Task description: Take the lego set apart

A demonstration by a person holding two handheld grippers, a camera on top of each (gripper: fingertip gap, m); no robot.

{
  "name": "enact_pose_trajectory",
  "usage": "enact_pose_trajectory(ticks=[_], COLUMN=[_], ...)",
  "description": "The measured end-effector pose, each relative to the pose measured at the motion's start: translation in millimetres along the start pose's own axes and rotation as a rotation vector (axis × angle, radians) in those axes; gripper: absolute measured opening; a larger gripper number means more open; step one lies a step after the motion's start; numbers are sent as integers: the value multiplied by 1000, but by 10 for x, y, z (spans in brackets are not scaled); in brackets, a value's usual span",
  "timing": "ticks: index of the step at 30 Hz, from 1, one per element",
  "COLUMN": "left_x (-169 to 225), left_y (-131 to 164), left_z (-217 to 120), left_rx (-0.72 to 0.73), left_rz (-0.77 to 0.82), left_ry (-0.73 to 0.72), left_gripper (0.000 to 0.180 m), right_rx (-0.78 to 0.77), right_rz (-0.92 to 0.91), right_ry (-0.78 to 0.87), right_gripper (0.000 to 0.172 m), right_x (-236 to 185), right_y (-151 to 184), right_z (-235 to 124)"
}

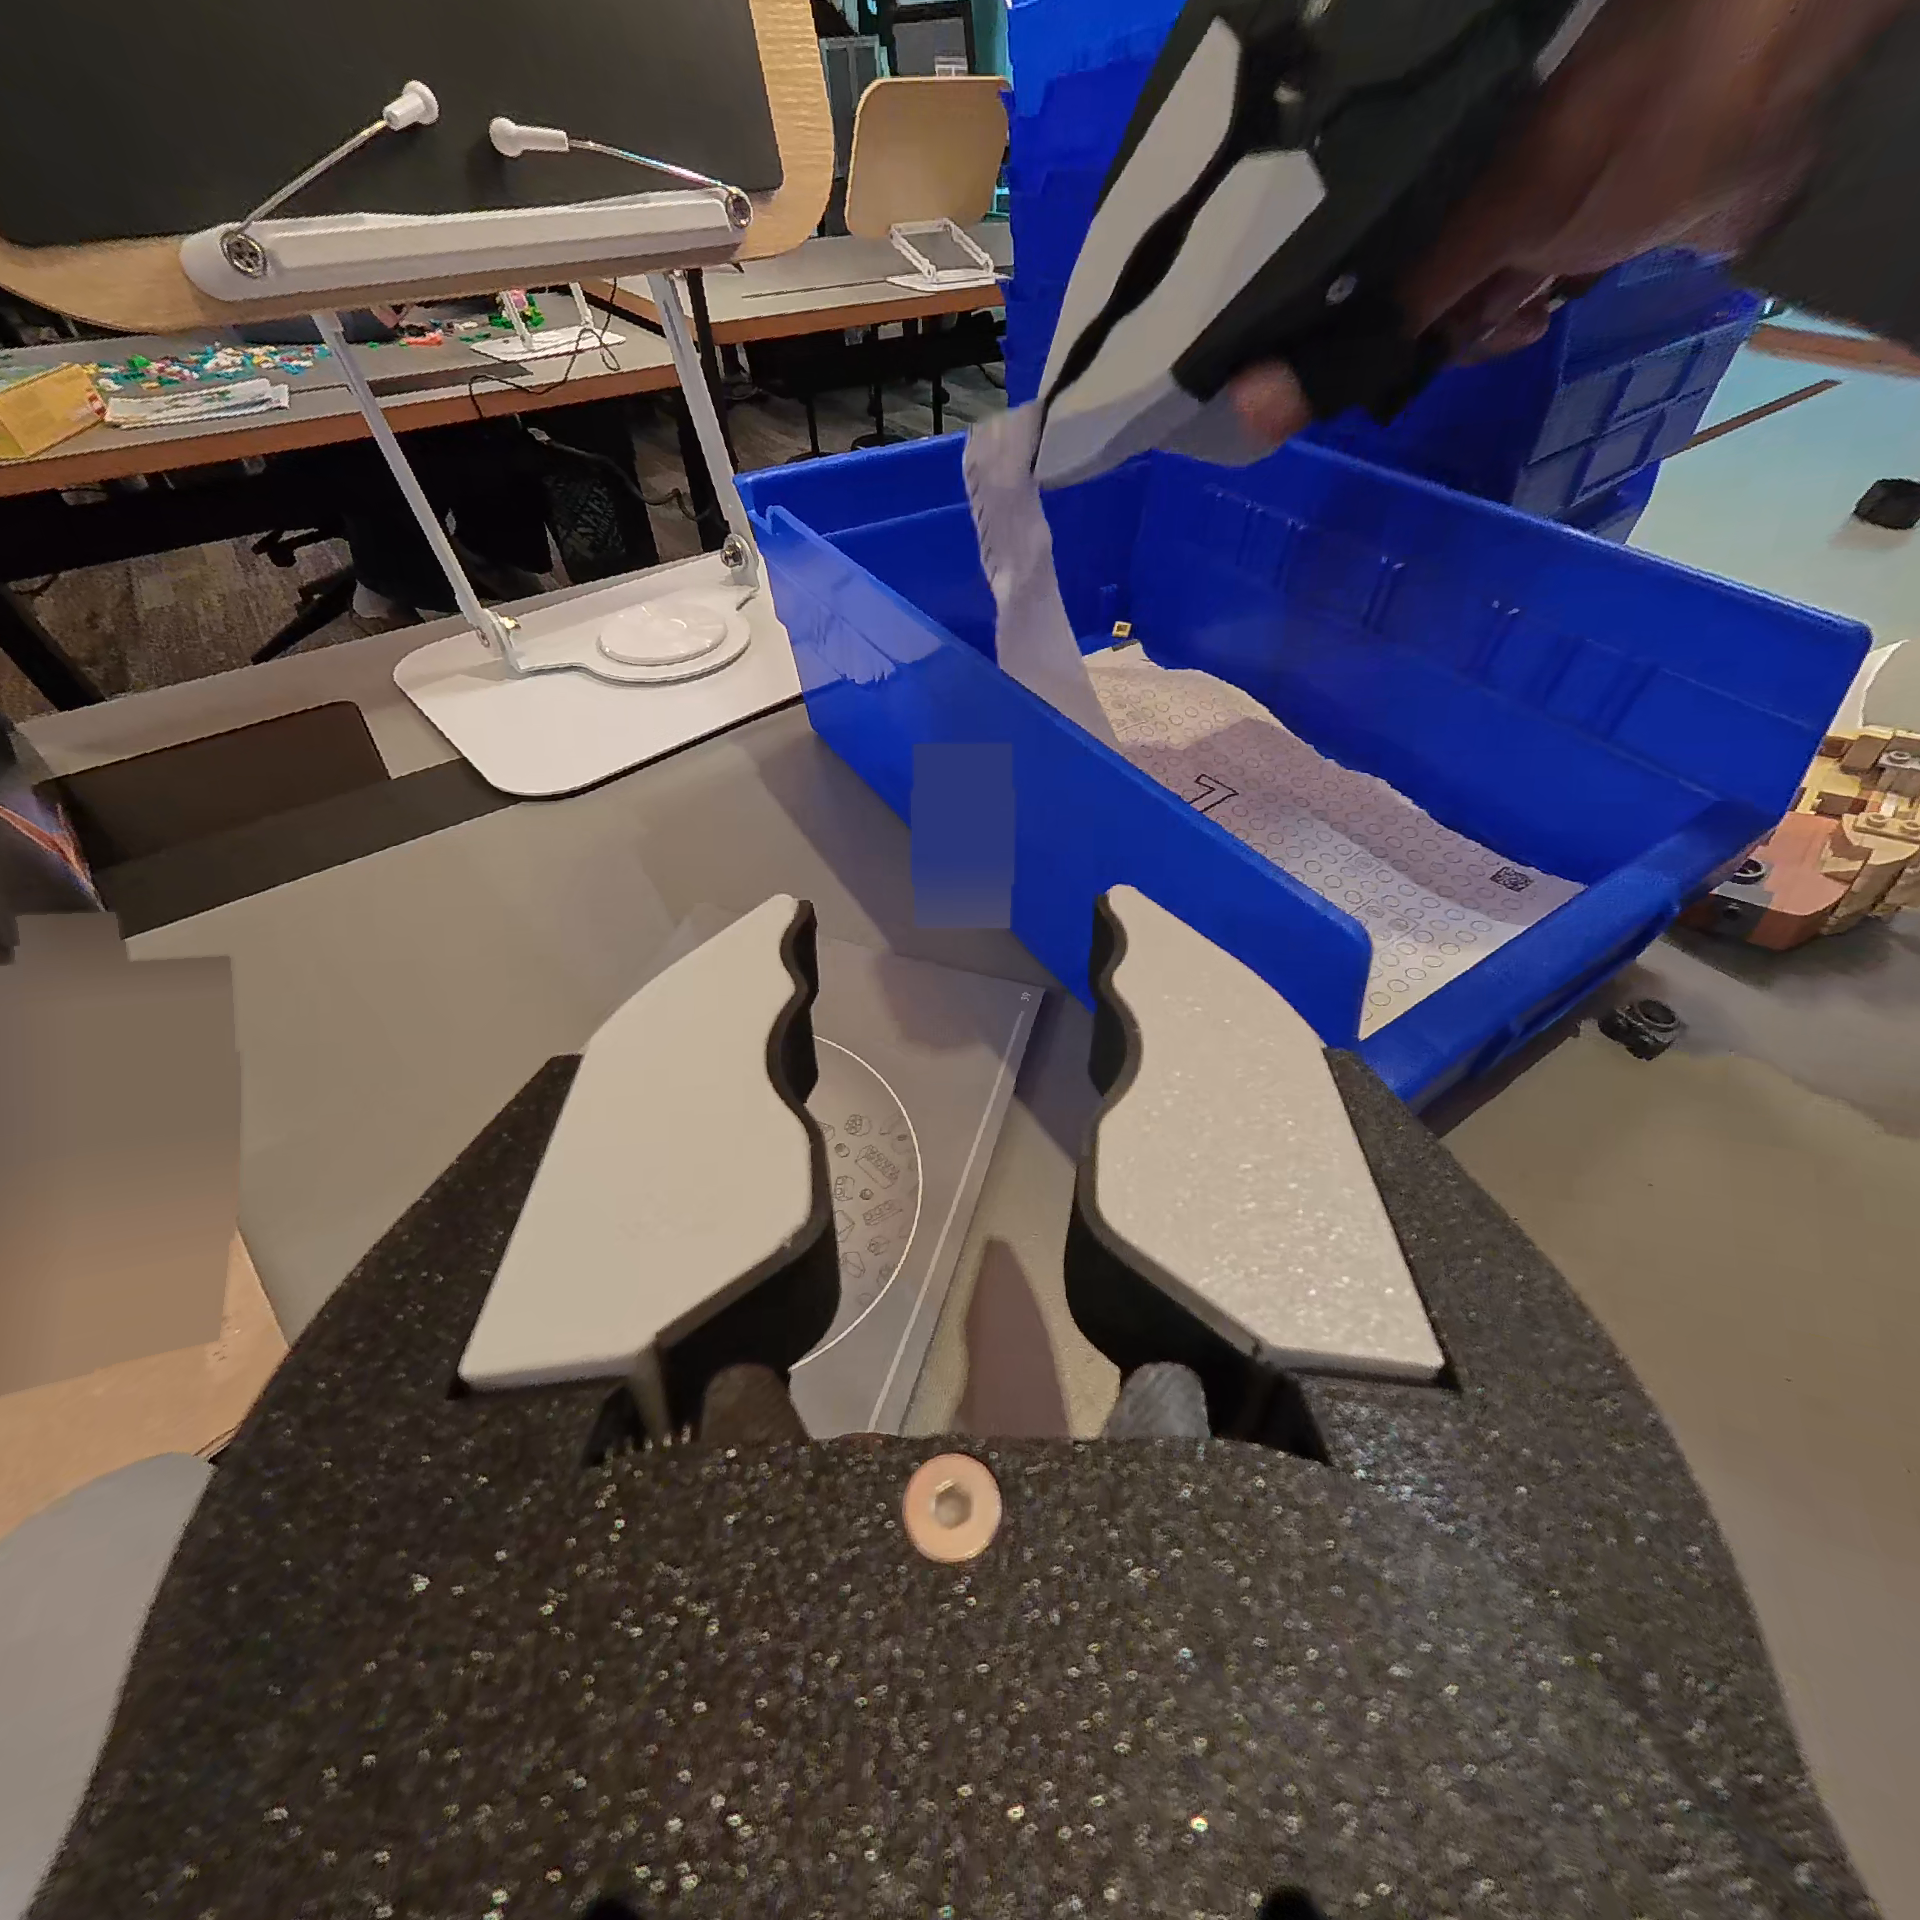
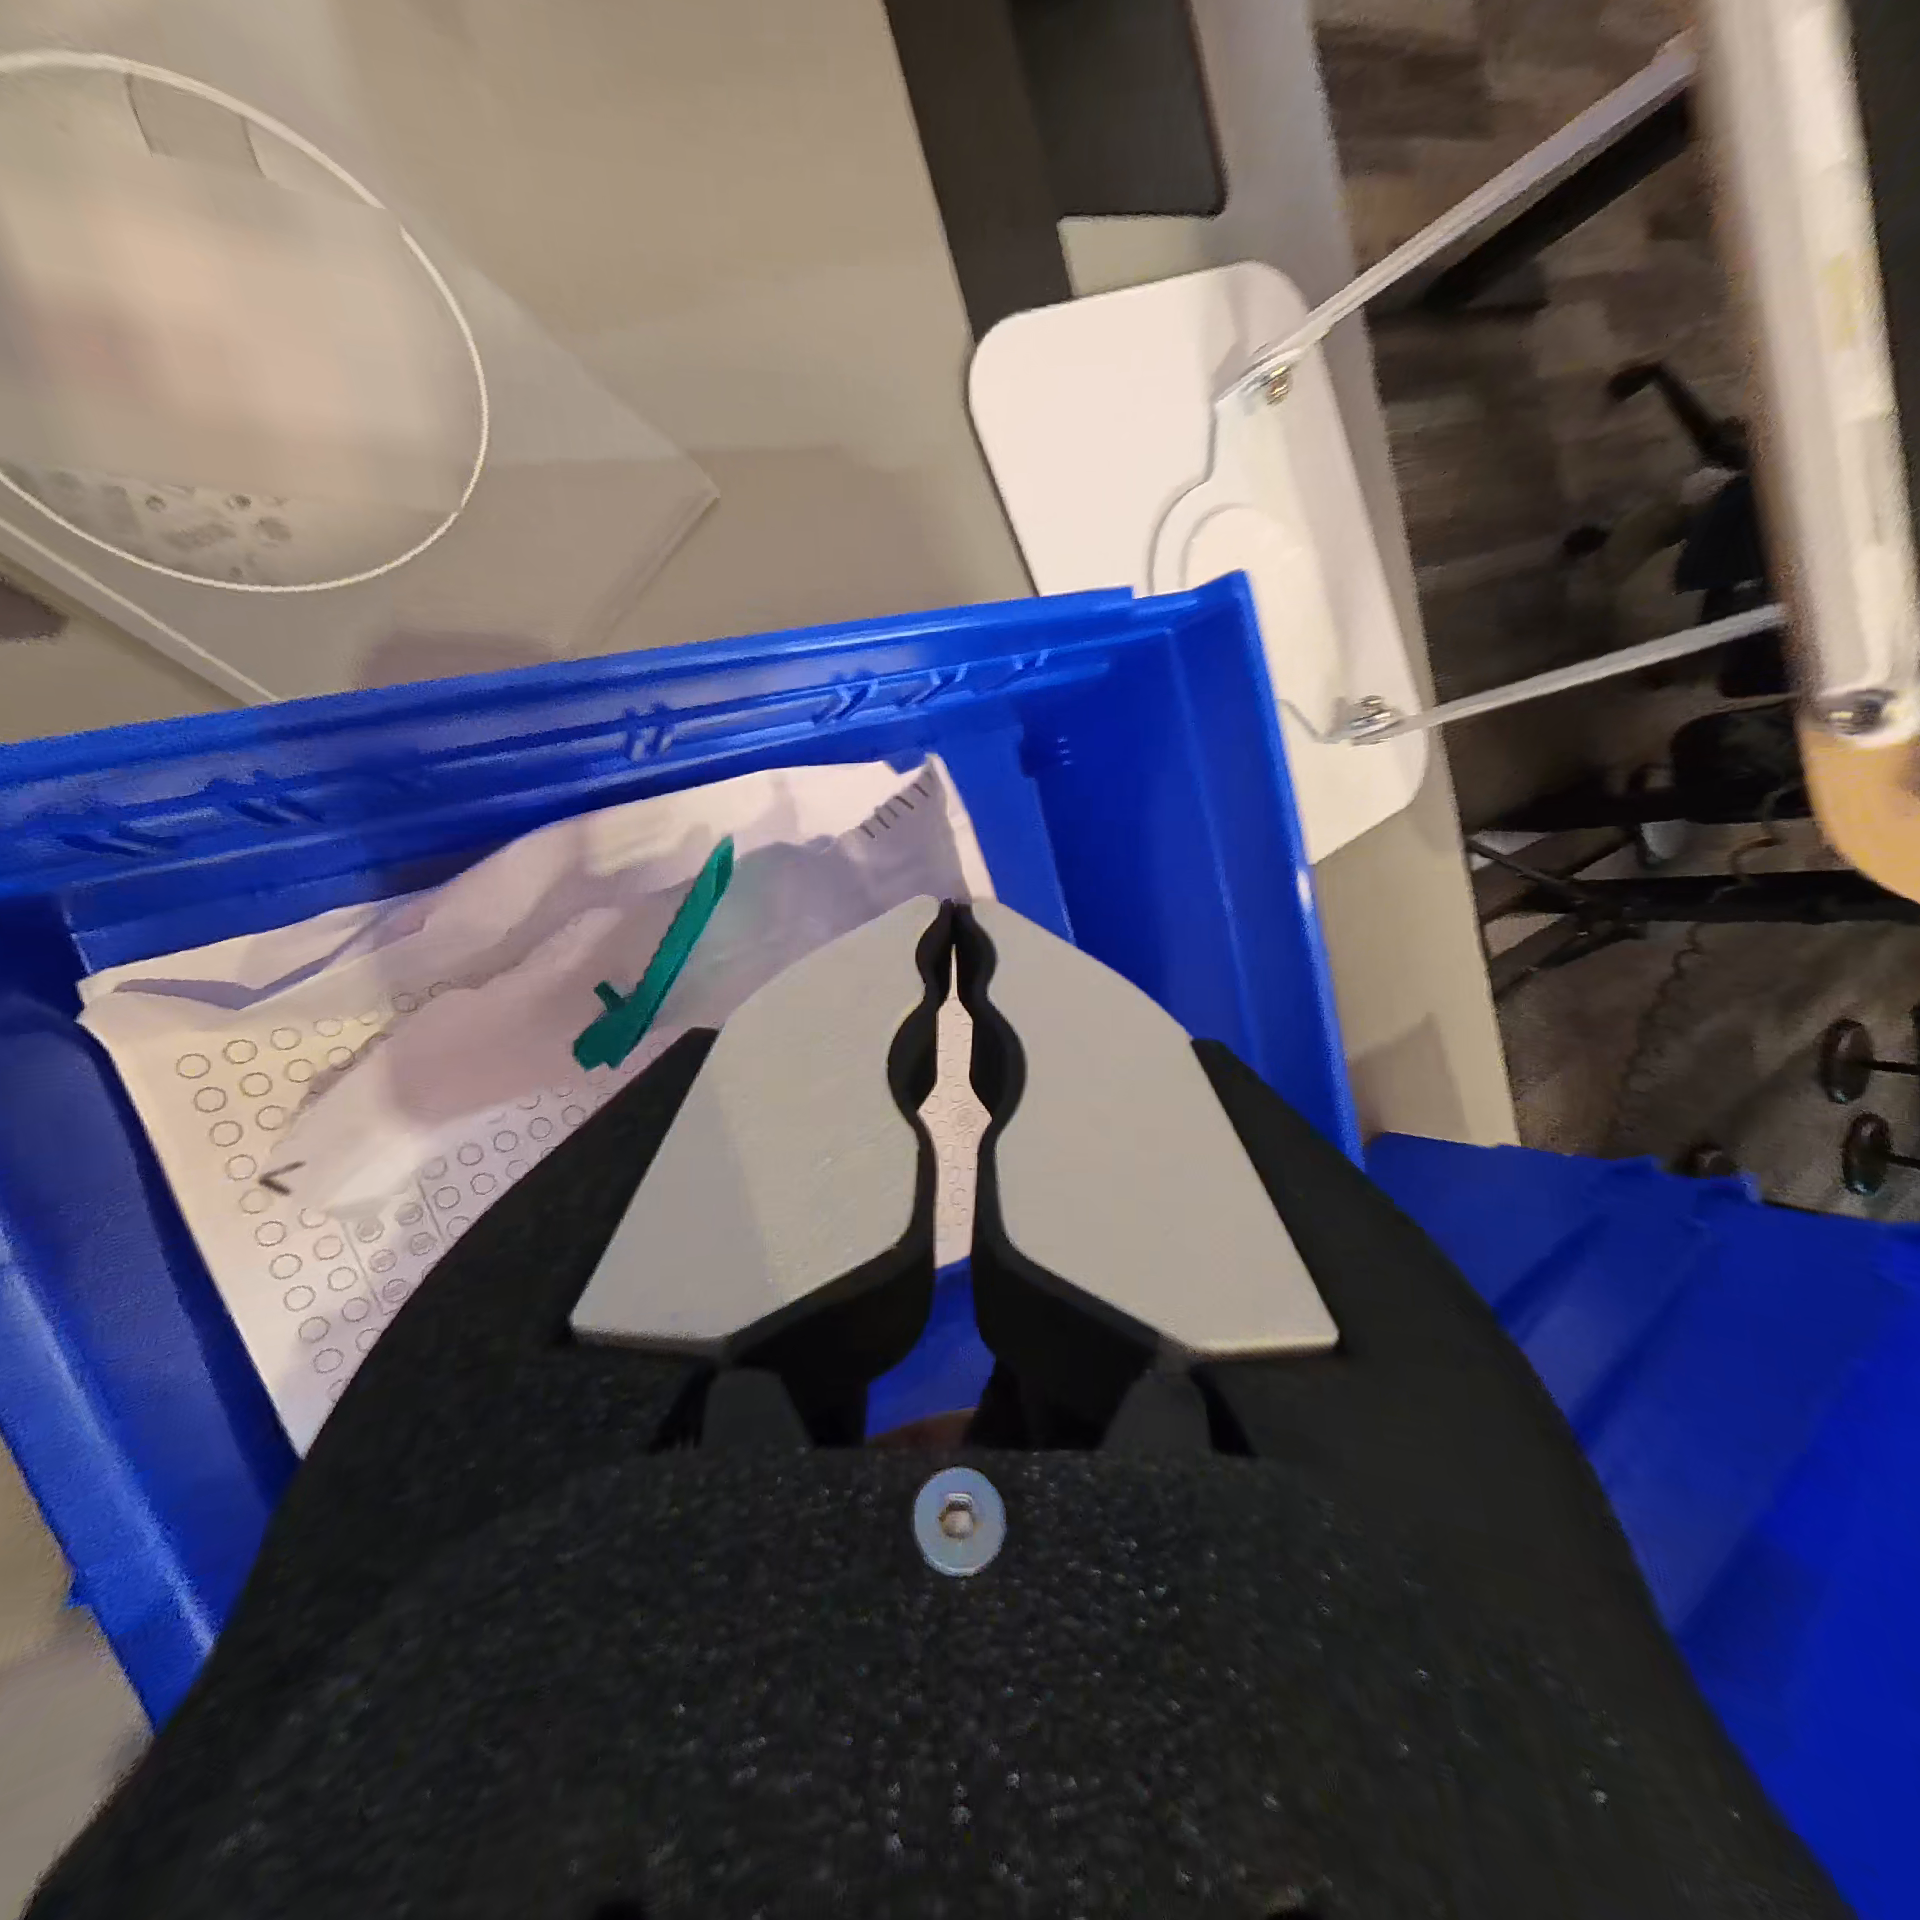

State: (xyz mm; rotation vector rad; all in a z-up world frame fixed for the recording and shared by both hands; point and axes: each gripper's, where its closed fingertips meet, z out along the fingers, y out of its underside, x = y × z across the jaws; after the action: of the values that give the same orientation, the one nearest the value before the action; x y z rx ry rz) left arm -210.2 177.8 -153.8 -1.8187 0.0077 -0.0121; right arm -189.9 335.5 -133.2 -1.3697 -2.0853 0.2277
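The right claw (image 1: 1023,457) hung above the far end of the blue bin (image 1: 1195,862), its jaws closed tight on the top edge of a white paper bag (image 1: 1023,613) printed with small circles; the pinched strip ran steeply down from the fingertips into the bin, where the rest of the bag (image 2: 312,1143) lay crumpled along the floor, its long axis following the bin's length. In the right wrist view a green plastic piece (image 2: 655,966) lay on the paper just left of the shut fingertips, slanting from near-left to far-right. The left claw (image 1: 954,940) hovered low over the grey bench (image 1: 416,935) on the near side of the bin, jaws partly open and holding nothing, above a flat grey booklet (image 1: 935,1039). A white lamp stand (image 1: 582,717) stood on the bench to the far left of the bin.
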Motion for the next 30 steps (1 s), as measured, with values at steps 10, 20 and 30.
enact_pose_trajectory(ticks=[10, 20, 30], left_x=[-4, 2, 10], left_y=[22, 19, 2], left_z=[8, 10, 2], left_rx=[-5, -4, -1], left_rz=[3, 7, 7], left_ry=[-5, -4, -1], left_gripper=[50, 50, 50], right_rx=[121, -12, -65], right_rz=[70, 20, 190], right_ry=[366, 556, 202], right_gripper=[0, 5, 45], right_x=[569, 740, -29], right_y=[-110, 140, 295], right_z=[-486, -366, -135])
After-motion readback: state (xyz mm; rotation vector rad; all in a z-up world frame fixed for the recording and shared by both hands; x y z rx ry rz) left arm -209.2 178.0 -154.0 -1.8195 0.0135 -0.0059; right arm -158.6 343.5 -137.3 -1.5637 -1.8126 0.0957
